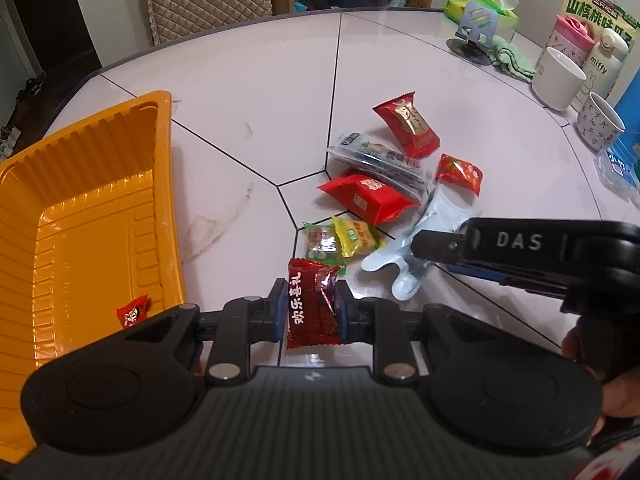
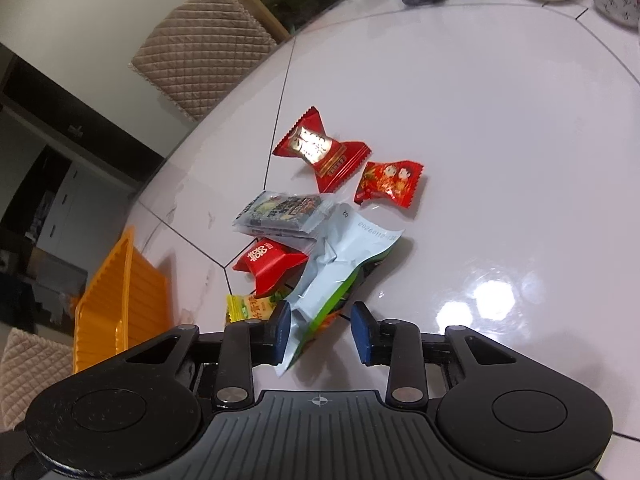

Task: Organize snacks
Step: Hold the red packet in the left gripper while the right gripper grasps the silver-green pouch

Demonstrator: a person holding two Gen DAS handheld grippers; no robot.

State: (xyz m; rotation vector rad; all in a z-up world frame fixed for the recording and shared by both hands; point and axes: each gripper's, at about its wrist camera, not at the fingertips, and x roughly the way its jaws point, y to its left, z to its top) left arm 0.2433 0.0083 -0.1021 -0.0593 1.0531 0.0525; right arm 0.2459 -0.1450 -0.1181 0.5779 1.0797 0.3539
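White tiled table (image 1: pixel 248 92); orange tray (image 1: pixel 92 216) at left, one red candy (image 1: pixel 133 311) inside; loose snack pile (image 1: pixel 372 184) mid-table; left gripper (image 1: pixel 311 309) clamped on dark red packet (image 1: pixel 310 304); right gripper (image 2: pixel 320 330), jaws apart around pale blue pouch (image 2: pixel 340 256), right pad clear of it

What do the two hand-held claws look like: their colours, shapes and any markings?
Both the left claw and the right claw are black, with blue pads on the fingers, silver rivets, two round discs and a ribbed grey body. White letters "DAS" mark the right claw's side. No cables or sleeves are visible.
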